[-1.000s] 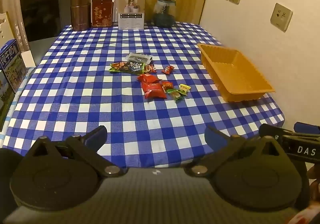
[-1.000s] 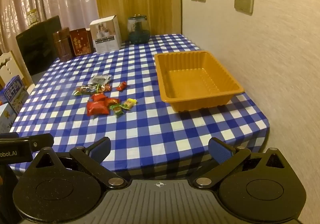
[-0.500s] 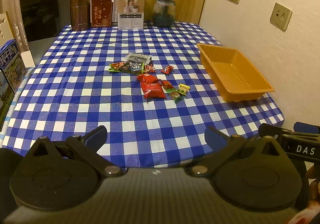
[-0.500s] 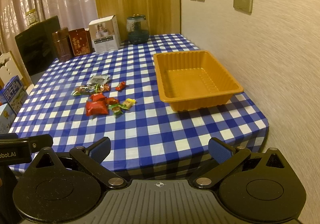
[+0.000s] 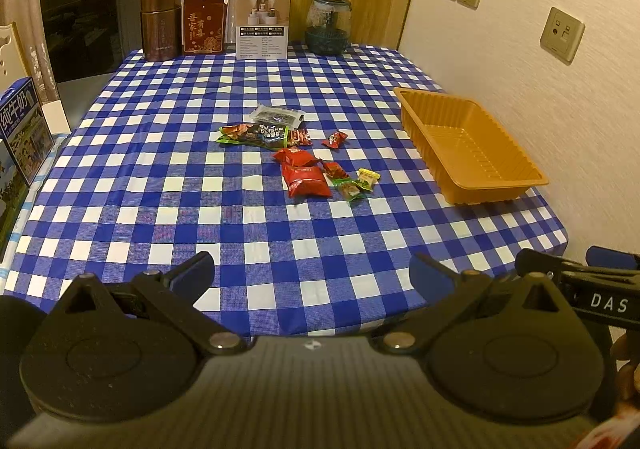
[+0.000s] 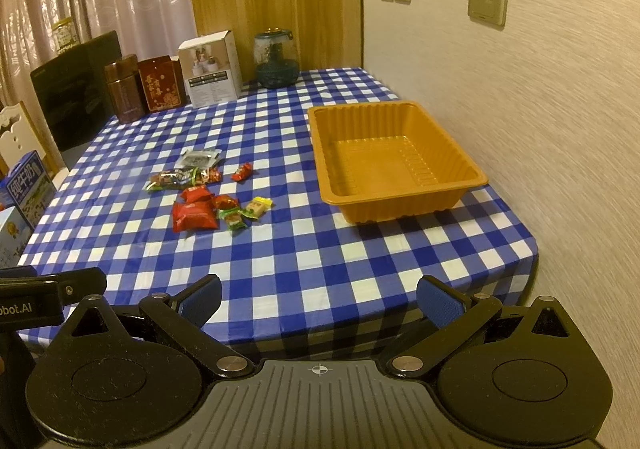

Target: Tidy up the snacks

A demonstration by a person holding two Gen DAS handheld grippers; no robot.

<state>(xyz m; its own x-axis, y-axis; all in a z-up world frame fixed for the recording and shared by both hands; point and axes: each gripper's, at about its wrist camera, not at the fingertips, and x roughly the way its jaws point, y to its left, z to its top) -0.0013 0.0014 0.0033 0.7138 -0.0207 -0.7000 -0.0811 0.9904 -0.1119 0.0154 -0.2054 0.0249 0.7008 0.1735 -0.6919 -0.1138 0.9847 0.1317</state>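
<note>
A loose heap of snack packets (image 5: 296, 157) (image 6: 208, 193) lies mid-table on the blue checked cloth: red packets (image 5: 306, 181), a long green-ended one (image 5: 252, 135), a grey packet (image 5: 276, 115) and small candies (image 5: 366, 179). An empty orange tray (image 5: 516, 179) (image 6: 400, 209) stands to the right, near the wall. My left gripper (image 5: 312, 275) hovers open over the table's near edge, well short of the snacks. My right gripper (image 6: 318, 299) is open too, at the near right corner, holding nothing.
Along the far edge stand a brown canister (image 5: 160, 23), a red box (image 5: 204, 25), a white box (image 5: 262, 23) and a glass jar (image 5: 328, 25). A black panel (image 5: 86, 23) and milk cartons (image 5: 22, 135) sit at the left. The wall (image 5: 540, 69) runs along the right.
Both views have barely shifted; the snacks and tray lie where they were, and both grippers have stayed open.
</note>
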